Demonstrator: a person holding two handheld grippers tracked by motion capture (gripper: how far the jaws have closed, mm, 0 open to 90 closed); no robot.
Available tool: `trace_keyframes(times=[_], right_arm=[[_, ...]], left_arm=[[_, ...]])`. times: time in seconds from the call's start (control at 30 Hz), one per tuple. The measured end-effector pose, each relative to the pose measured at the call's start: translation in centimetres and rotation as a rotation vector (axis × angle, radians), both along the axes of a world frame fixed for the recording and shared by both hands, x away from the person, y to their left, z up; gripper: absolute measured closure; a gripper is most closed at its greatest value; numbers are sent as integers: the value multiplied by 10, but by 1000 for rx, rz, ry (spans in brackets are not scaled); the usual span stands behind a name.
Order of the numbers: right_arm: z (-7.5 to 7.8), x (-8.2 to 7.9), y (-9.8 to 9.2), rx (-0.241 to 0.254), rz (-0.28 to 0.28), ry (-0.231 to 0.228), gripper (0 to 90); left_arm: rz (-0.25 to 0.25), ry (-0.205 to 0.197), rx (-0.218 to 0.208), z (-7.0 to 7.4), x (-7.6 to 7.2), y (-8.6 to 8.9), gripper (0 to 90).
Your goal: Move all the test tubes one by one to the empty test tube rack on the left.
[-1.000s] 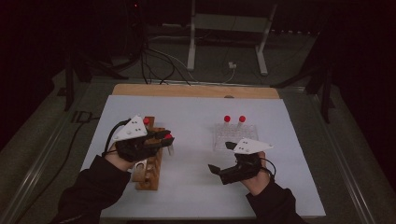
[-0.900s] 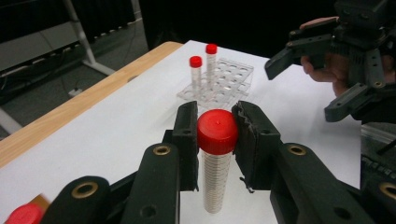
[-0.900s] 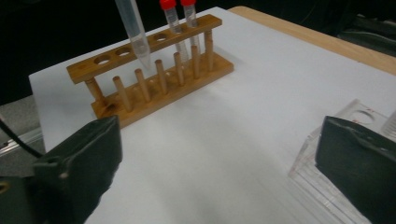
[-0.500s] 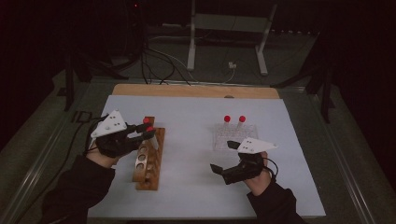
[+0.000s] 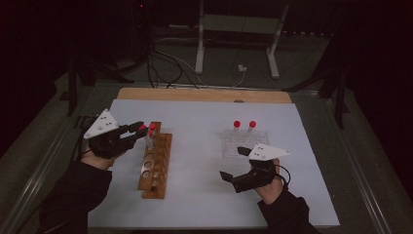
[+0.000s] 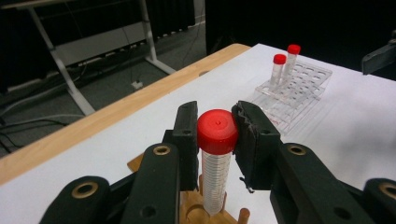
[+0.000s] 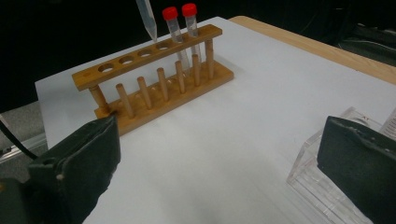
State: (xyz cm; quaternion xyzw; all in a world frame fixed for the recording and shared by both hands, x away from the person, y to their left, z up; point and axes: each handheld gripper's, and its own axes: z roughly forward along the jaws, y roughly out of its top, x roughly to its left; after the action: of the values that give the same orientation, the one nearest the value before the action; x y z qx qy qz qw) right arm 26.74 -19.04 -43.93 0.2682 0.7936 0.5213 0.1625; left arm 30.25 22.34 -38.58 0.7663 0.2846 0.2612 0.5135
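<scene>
While the right gripper (image 5: 233, 178) rests low in the lower right of the high view, its two black jaws stand wide apart with nothing between them; in the right gripper view they rise from the two bottom corners, and only the white table surface (image 7: 243, 121) lies between them. Just above this gripper, in the middle right of the high view, stands a clear plastic tube rack (image 5: 245, 143) with two red-capped tubes (image 5: 243, 126) upright at its far edge.

At the left of the high view, the left gripper (image 5: 141, 130) is closed on a clear plastic tube with a red screw cap (image 6: 216, 154). In the left gripper view the two pads press on the red cap from both sides, and the tube hangs upright with its pointed tip just above the brown wooden tube rack (image 5: 155, 165).

In the upper left of the right gripper view, this pointed tip hangs over a hole of the wooden rack, beside two other red-capped tubes (image 7: 181, 28) already standing at its far end.
</scene>
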Motion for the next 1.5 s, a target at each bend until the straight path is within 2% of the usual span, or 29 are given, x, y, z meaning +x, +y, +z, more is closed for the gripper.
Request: trace_keyframes(times=[0.2, 0.6, 0.83, 0.9, 1.13, 1.37, 1.5], right_arm=[[-1, 0, 0, -2, -1, -3, 0], [-3, 0, -1, 1, 2, 1, 0], [-4, 1, -2, 5, 0, 9, 0], [-4, 1, -2, 7, 1, 10, 0], [-3, 1, -2, 10, 3, 10, 0], [-3, 1, -2, 7, 6, 12, 0], [-3, 1, -2, 6, 8, 13, 0]], left_arm=[[35, 19, -5, -15, 9, 3, 720], [34, 76, 36, -41, 16, -4, 720], [35, 95, 62, -53, 19, -7, 720], [37, 102, 59, -56, 20, -7, 720], [38, 107, 103, -63, 20, -9, 719], [38, 103, 114, -63, 19, -10, 718], [33, 114, 113, -62, 19, -9, 715]])
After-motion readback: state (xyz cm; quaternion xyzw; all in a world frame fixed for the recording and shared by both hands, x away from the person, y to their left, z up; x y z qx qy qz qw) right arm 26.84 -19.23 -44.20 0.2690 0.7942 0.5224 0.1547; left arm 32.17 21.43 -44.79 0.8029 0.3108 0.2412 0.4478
